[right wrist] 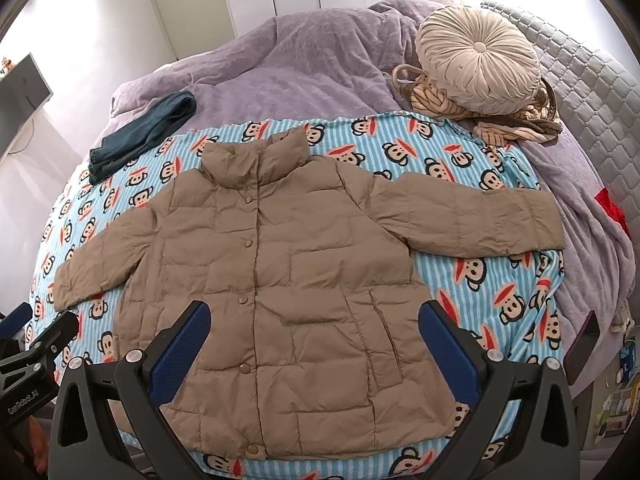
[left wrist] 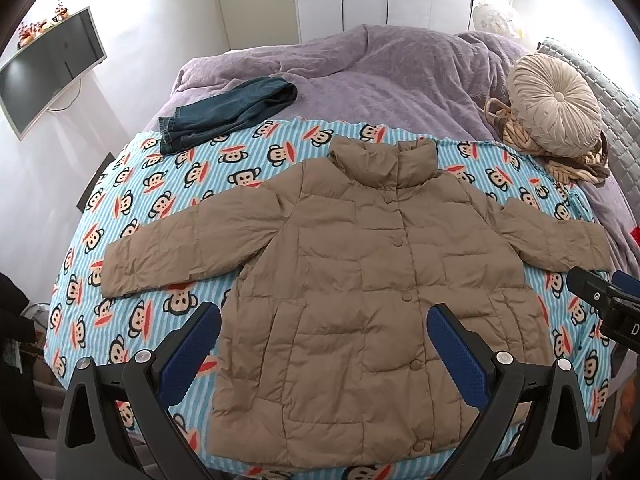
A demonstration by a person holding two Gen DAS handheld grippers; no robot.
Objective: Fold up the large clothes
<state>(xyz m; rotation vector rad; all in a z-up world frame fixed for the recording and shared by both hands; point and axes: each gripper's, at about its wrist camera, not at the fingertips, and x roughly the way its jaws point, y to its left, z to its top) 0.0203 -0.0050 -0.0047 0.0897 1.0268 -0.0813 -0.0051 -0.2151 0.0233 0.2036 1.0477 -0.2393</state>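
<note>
Above the flat tan jacket point(left wrist: 352, 280) (snapped shut), left tongs point(left wrist: 324, 336) and right tongs point(right wrist: 316, 332), both wide, empty.

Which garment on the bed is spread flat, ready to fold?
The tan puffer jacket, sleeves out on the monkey-print blanket; the jeans lie bunched behind it.

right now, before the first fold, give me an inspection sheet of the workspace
surface: bed under a purple blanket, with a monkey-print sheet spread on top.
job's things: tan puffer jacket lies flat, front up, snapped shut, both sleeves spread out.
clutter: folded jeans at the sheet's far left edge; round cushion on a striped bundle far right; red item at the right edge.
grippers: left gripper open above the hem; right gripper open above the hem; neither touches the jacket.
cables: nothing seen on the bed.
surroundings: wall screen, white doors.
</note>
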